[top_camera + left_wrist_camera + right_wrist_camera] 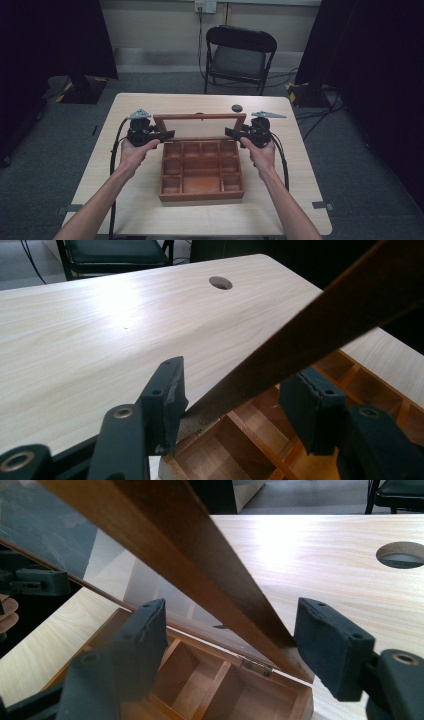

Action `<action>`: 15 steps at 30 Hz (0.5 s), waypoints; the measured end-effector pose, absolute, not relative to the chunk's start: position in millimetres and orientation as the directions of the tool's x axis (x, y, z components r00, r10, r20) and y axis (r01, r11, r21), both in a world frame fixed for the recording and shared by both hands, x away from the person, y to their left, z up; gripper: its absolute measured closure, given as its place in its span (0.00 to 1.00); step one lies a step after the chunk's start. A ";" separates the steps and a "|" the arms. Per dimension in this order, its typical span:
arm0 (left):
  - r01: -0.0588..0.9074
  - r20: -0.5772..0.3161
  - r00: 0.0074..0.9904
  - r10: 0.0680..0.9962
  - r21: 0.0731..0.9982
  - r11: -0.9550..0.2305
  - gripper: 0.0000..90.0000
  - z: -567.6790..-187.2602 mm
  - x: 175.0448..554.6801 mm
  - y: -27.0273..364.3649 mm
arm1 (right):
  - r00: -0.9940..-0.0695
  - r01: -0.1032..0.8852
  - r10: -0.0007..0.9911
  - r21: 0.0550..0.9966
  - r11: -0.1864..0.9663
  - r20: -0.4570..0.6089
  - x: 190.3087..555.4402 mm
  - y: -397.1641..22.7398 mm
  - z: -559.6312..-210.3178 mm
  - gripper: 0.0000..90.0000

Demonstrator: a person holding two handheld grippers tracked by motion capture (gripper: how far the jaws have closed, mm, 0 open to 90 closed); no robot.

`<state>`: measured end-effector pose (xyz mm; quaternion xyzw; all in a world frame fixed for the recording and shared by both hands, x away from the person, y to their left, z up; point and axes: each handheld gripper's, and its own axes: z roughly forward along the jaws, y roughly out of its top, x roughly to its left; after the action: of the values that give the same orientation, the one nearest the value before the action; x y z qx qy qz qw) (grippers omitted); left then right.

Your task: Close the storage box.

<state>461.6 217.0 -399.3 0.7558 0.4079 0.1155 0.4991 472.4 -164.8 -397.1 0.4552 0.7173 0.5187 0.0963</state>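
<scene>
Looking down from the high view, I see a wooden compartment box lying near the middle of the pale table, its glass-paned lid raised at the far edge. My left gripper sits just beside the lid's left upright, my right gripper just beside its right upright, each held in a hand.

In the left gripper view the jaws stand apart with the lid's wooden frame passing between them; one pad looks very near or touching the frame's lower end, the other is clear of it. In the right gripper view the jaws are likewise spread either side of the frame rail, with a gap on both sides. A small brass hinge joins lid and box just below that rail.

Beyond the box, a round cable hole sits near the table's far edge, and a black folding chair stands behind the table. I can read no writing or labels on the box or grippers.
</scene>
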 end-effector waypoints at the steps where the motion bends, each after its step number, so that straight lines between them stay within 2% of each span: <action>1: 0.501 -0.233 0.640 0.732 0.849 -0.169 0.49 -399.3 461.6 217.0 | -0.566 0.554 0.754 0.831 0.048 0.334 471.9 -164.7 -396.7 0.32; 15: 0.497 -0.227 0.647 0.728 0.849 -0.177 0.42 -400.4 456.2 215.2 | -0.568 0.558 0.756 0.827 0.064 0.325 459.9 -160.7 -395.5 0.26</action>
<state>456.2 215.2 -400.4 0.7584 0.4040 0.1158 0.4982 459.9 -160.7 -395.5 0.4543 0.7230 0.5113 0.0967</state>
